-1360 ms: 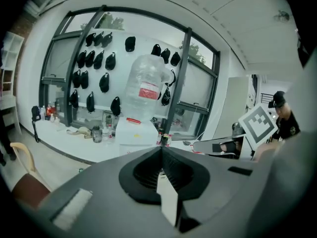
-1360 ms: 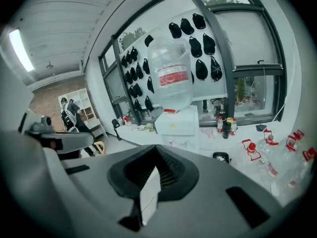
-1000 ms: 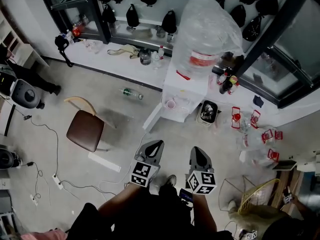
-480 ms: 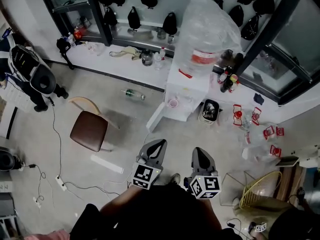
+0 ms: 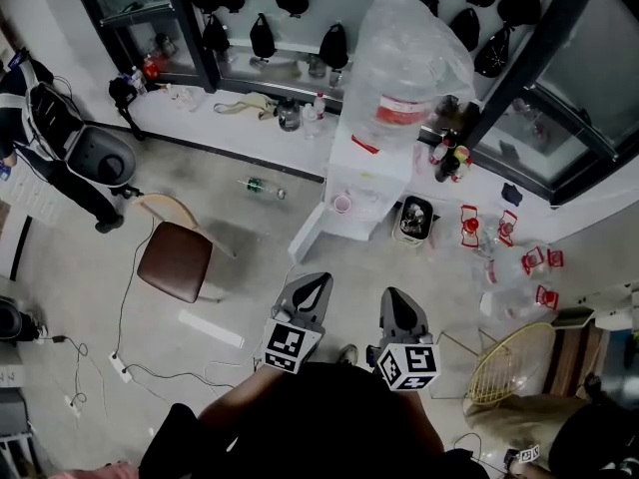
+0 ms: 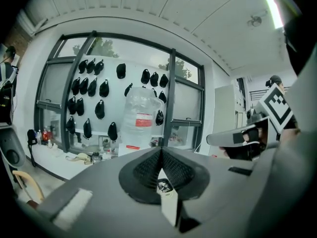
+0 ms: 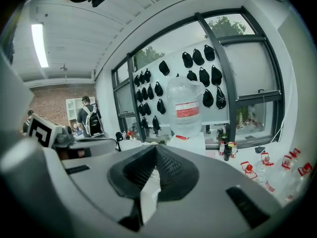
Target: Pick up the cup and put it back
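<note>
Left hand-held gripper [image 5: 318,283]: jaws pressed together, nothing between them.
Right hand-held gripper [image 5: 396,296]: jaws closed too, empty, just beside the left one.
Small pink-rimmed cup [image 5: 342,204]: in the tap recess of the white water dispenser [image 5: 384,168], well apart from both grippers.
Large clear water bottle [image 5: 404,68]: upright on the dispenser, draped in plastic film.
Brown-seated chair [image 5: 175,260]: on the grey floor, left of the dispenser.

Left gripper [image 5: 316,284] and right gripper [image 5: 396,298] are grey.
</note>
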{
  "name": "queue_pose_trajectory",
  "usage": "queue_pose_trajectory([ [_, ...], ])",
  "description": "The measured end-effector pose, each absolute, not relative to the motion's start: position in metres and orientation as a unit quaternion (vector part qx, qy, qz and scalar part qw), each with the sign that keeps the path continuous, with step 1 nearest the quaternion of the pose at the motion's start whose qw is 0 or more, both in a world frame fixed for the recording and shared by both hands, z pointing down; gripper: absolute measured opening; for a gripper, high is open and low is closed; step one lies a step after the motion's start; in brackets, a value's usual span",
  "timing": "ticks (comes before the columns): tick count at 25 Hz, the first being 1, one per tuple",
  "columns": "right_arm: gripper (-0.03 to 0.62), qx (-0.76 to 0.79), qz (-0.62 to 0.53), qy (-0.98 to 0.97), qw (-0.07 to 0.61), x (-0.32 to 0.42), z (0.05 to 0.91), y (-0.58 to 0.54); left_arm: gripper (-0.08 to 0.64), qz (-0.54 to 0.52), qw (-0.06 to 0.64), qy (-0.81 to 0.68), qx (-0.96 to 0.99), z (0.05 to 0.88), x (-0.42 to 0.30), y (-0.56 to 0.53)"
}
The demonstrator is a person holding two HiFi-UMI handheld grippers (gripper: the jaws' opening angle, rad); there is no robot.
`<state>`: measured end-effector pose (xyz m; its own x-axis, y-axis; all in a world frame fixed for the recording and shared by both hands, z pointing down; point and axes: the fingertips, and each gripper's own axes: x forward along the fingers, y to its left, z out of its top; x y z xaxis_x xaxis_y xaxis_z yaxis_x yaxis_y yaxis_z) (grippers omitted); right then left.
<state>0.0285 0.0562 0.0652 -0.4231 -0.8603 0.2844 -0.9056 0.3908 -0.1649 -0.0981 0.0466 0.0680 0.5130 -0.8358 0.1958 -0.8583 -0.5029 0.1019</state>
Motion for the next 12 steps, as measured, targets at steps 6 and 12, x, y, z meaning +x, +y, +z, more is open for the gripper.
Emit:
queue_pose_trajectory([
  [6, -0.006, 0.530, 0.154, -0.831, 0.071, 0.0295, 0.0660, 0.0570, 0.006, 0.065, 0.081, -0.494, 0.863, 0.0672, -0.0994, 0.0477],
  [12, -0.006, 0.530, 0.155, -0.831, 0.074, 0.0287, 0.0686, 0.0613, 0.006, 0.063, 0.081, -0.490, 0.866, 0.0664, -0.0959, 0.0499],
])
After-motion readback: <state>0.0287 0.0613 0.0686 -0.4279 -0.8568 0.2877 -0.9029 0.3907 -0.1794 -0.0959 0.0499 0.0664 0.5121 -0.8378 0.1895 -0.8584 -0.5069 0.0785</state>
